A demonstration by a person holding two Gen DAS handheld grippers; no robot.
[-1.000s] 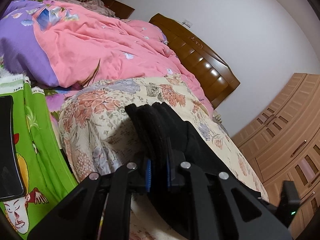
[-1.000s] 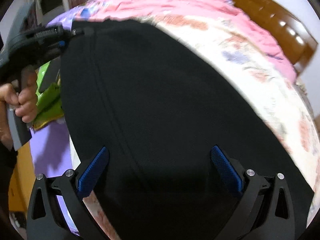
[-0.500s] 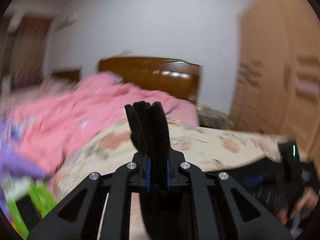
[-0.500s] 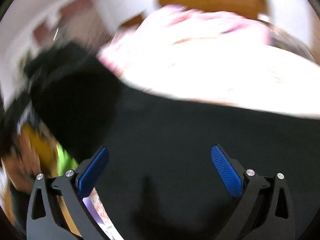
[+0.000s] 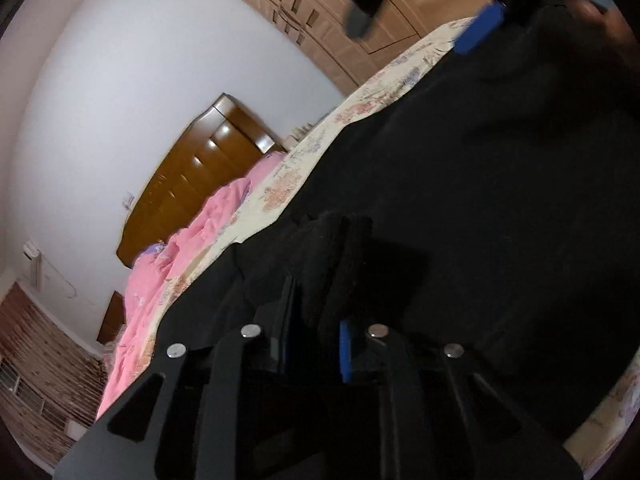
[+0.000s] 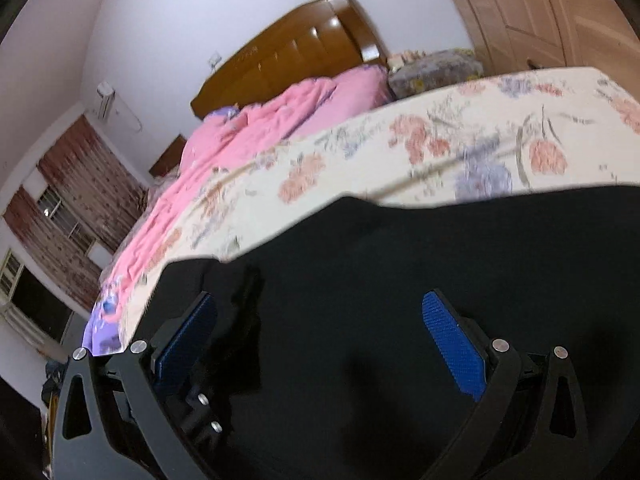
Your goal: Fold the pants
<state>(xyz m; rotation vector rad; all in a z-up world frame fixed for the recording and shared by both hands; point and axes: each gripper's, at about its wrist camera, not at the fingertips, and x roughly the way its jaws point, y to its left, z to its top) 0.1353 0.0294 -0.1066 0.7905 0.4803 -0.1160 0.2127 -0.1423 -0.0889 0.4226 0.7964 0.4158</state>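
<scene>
The black pants [image 5: 500, 208] lie spread on the floral bedsheet [image 5: 304, 160]. My left gripper [image 5: 316, 340] is shut on a bunched fold of the pants' edge, low over the cloth. In the right wrist view the pants [image 6: 400, 300] fill the lower half. My right gripper [image 6: 320, 336] is open, its blue pads wide apart over the black cloth, holding nothing. A blue pad of the right gripper [image 5: 478, 32] shows at the far side of the pants in the left wrist view.
A pink quilt [image 6: 256, 132] is heaped toward the brown wooden headboard [image 6: 288, 56]. Light wooden wardrobe doors [image 6: 532, 16] stand beside the bed. A curtained window [image 6: 72, 208] is on the left wall.
My left gripper swung across with the pinched pants edge and came down onto the spread pants, near the right gripper. My right gripper stayed open over the cloth while its view turned toward the headboard.
</scene>
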